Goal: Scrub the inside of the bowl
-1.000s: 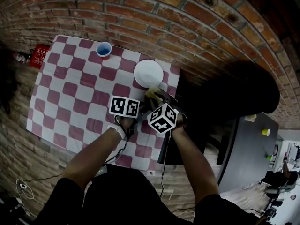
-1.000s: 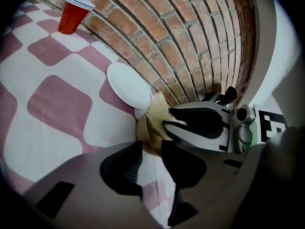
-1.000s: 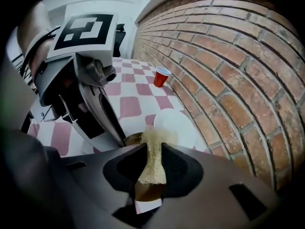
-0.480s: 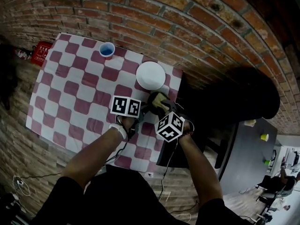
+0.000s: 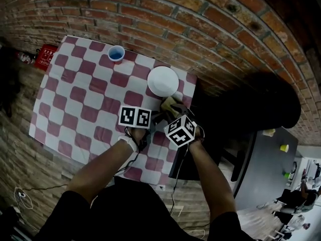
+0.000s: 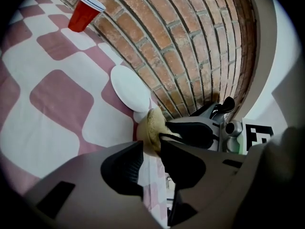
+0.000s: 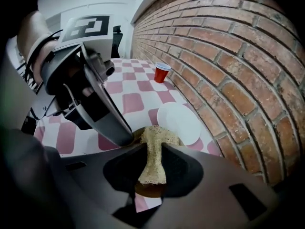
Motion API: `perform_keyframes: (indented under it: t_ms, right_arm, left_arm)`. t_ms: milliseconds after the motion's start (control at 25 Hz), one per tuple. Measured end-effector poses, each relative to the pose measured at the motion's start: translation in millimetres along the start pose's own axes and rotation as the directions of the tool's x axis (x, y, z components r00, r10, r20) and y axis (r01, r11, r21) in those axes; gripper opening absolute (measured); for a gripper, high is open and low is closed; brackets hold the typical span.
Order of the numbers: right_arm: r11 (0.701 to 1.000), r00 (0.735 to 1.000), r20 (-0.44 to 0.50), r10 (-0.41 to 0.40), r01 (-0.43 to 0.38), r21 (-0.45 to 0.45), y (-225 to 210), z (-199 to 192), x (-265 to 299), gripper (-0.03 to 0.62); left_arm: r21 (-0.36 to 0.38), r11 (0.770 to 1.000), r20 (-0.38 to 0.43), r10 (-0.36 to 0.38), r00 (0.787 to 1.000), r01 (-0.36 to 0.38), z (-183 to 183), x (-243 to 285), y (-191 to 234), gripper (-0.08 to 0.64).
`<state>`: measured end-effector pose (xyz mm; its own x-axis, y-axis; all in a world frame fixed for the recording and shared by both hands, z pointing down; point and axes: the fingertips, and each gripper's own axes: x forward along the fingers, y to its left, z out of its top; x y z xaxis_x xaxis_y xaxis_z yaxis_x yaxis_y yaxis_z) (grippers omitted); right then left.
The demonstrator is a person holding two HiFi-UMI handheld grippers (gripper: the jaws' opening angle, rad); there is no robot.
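Checkered cloth [image 5: 80, 104]: right claw [image 7: 151, 149] pinches coarse (perhaps loofah) sponge [image 7: 157, 133].

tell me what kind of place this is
Likely a corner of an office or studio: a checked-cloth table against a brick wall, a cup on it, a desk beyond.

The small brown bowl [image 7: 148, 191] sits upright near the far right corner of the checkered table [image 5: 80, 99], its rim between the tips of the left tongs [image 6: 151, 144]. A tan, coarse scrubber [image 7: 153, 161] stands inside it, pinched at its waist by the right tongs [image 7: 152, 149].
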<state>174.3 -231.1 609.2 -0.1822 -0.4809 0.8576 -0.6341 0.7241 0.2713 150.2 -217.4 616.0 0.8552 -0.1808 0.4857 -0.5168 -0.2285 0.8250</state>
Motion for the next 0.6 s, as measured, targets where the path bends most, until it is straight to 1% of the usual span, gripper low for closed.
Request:
perform_keyframes:
  t_ms: [200, 360, 520, 600]
  right_arm:
    - [0.999, 0.999, -0.016, -0.032, 0.031, -0.037, -10.7, -4.8, -6.1, 0.103]
    - [0.999, 0.999, -0.024, -0.027, 0.027, -0.018, -13.5, -18.1, -12.2, 0.103]
    - [0.998, 0.999, 0.0, -0.037, 0.037, -0.06, -3.3, -17.4, -21.8, 0.103]
    - [0.996, 0.999, 0.013, -0.029, 0.03, -0.078, 5.7, -12.8, -23.4, 0.103]
  left_arm:
    - [-0.004, 1.0, -0.001, 0.002, 1.0, -0.002, -3.5, -5.5, 3.8, 0.124]
    - [-0.007, 1.0, 0.0, 0.009, 1.0, -0.009, -3.9, -7.5, 8.3, 0.124]
    - [-0.005, 1.0, 0.006, 0.007, 1.0, -0.007, -3.0, -9.2, 10.1, 0.124]
    - [-0.009, 1.0, 0.01, 0.007, 1.0, -0.007, -2.1, -10.5, 11.0, 0.124]
